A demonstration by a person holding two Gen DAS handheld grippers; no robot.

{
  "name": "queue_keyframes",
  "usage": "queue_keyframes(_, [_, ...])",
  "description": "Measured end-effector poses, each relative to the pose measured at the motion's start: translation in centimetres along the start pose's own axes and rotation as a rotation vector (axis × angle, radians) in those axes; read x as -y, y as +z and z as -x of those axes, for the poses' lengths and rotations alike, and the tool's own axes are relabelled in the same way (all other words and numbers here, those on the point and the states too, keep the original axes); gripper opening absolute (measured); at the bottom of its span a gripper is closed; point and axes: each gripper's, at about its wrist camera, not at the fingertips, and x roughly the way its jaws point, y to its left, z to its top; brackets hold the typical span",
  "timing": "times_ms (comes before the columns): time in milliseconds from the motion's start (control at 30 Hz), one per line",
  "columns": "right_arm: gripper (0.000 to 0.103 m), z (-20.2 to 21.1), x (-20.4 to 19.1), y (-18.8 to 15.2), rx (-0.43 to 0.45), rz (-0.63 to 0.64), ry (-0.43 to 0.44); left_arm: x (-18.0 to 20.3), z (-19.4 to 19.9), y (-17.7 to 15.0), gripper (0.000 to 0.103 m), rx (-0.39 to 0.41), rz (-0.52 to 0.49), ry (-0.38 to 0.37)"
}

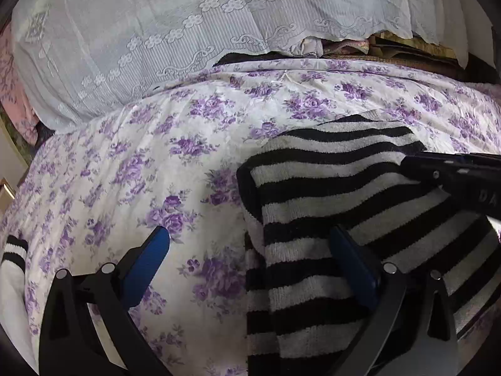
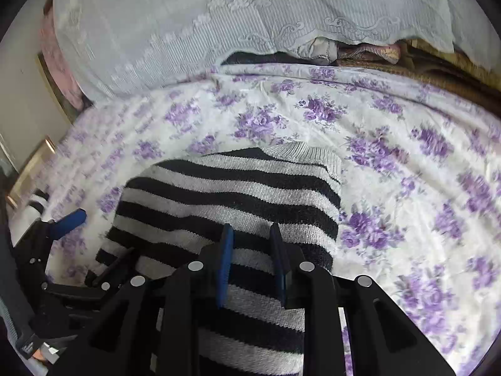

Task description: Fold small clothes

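A black-and-grey striped knit sweater (image 1: 338, 169) (image 2: 238, 194) lies on the purple-flowered bedsheet (image 1: 141, 163) (image 2: 407, 169), its ribbed hem at the far end. My right gripper (image 2: 252, 250) has its blue pads close together with a band of the knit between them. In the left wrist view the right gripper (image 1: 407, 164) reaches in from the right over the sweater. My left gripper (image 1: 252, 253) (image 2: 100, 235) stands wide open at the sweater's left edge. One of its fingers is over the sheet, the other over the stripes, and nothing is gripped.
A white lace cover (image 1: 156, 31) (image 2: 188, 15) drapes over a high pile at the back. Folded brown and pink bedding (image 1: 407, 50) (image 2: 438, 62) sits behind on the right. A white item with black bands (image 1: 14, 250) (image 2: 34, 203) lies far left, near the bed's edge.
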Motion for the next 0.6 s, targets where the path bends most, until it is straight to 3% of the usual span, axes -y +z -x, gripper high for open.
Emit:
queue_keyframes(167, [0.023, 1.7, 0.3, -0.9, 0.068, -0.048, 0.018, -0.1, 0.0, -0.1, 0.099, 0.004, 0.01, -0.004])
queue_keyframes(400, [0.025, 6.2, -2.3, -2.5, 0.139, 0.061, 0.012, -0.1, 0.0, -0.1, 0.099, 0.005, 0.01, -0.003])
queue_keyframes(600, [0.026, 6.3, -3.3, -5.7, 0.099, 0.142, -0.02, -0.1, 0.1, -0.1, 0.099, 0.005, 0.007, -0.005])
